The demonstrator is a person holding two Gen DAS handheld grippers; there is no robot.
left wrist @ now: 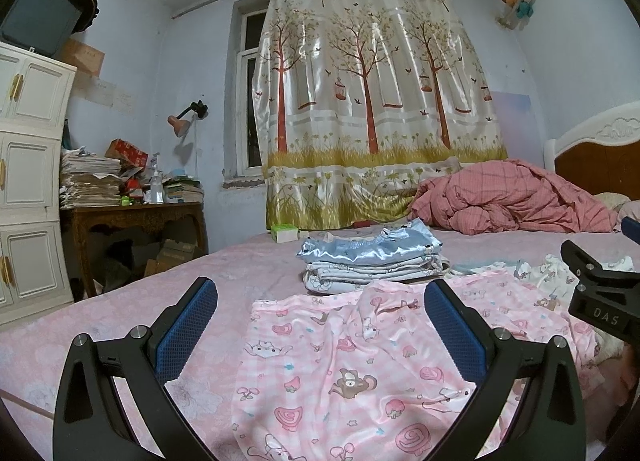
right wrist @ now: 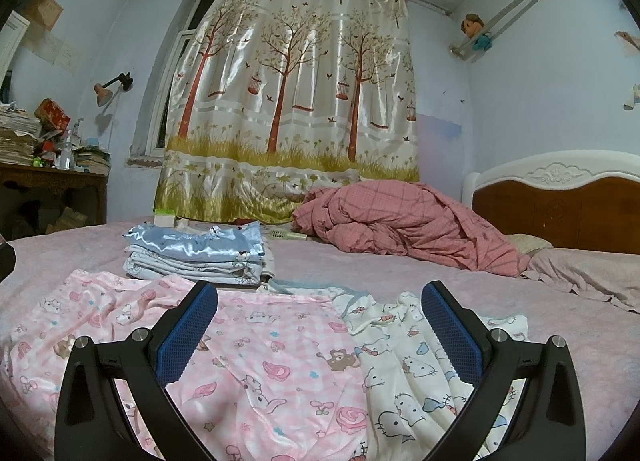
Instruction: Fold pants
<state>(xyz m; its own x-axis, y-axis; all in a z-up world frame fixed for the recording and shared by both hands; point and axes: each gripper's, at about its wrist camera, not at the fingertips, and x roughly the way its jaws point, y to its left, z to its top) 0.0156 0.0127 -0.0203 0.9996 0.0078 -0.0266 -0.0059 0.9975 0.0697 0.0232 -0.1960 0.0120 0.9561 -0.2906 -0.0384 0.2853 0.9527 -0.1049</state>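
Observation:
Pink checked pants with cartoon prints [left wrist: 344, 373] lie spread and wrinkled on the pink bed [left wrist: 120, 325]. They also show in the right wrist view [right wrist: 260, 361]. My left gripper [left wrist: 320, 325] is open and empty, hovering just above the pants. My right gripper [right wrist: 318, 325] is open and empty above the pants' right part, next to a white cat-print garment [right wrist: 412, 373]. The right gripper's black body shows at the left wrist view's right edge [left wrist: 600, 293].
A stack of folded clothes topped with blue satin [left wrist: 372, 261] sits behind the pants. A pink plaid quilt [right wrist: 400, 221] is heaped near the headboard [right wrist: 560, 201]. A white cabinet [left wrist: 28, 181] and cluttered desk [left wrist: 132, 205] stand left. A curtain [left wrist: 372, 101] hangs behind.

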